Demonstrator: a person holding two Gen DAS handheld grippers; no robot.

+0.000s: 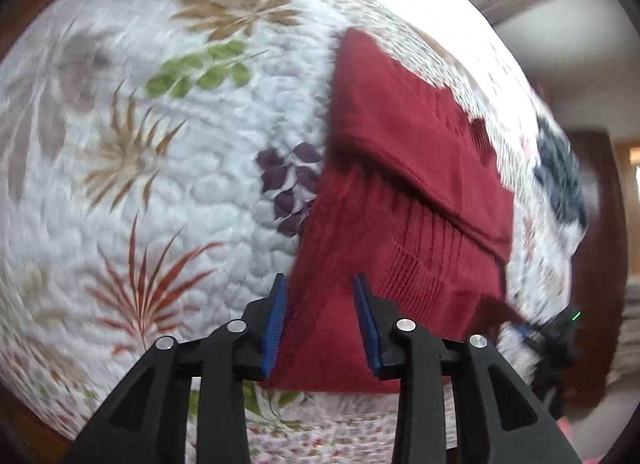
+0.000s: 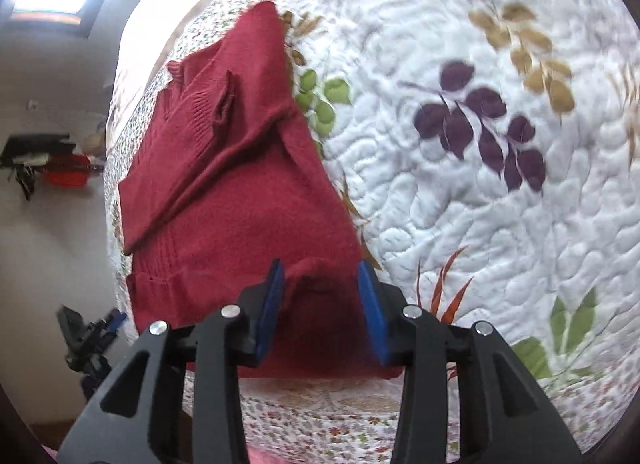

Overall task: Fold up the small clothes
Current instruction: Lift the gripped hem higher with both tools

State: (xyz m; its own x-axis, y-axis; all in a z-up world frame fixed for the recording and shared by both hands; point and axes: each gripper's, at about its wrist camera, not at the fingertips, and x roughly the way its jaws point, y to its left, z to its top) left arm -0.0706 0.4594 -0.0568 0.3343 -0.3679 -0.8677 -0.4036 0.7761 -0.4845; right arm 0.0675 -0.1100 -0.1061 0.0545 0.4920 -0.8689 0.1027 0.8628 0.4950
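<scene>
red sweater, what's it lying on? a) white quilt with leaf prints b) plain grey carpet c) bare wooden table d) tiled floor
a: the red sweater lies partly folded on a white quilt stitched with purple, green and tan leaf prints; both sets of tongs stand open over its near edge.

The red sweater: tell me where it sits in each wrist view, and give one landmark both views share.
Left wrist view: the red sweater fills the centre-right, running from the upper middle down between the open left claw.
Right wrist view: the red sweater lies centre-left, its near hem between the open right claw.
Shared landmark: the purple leaf print on the quilt, beside the sweater's edge.
</scene>
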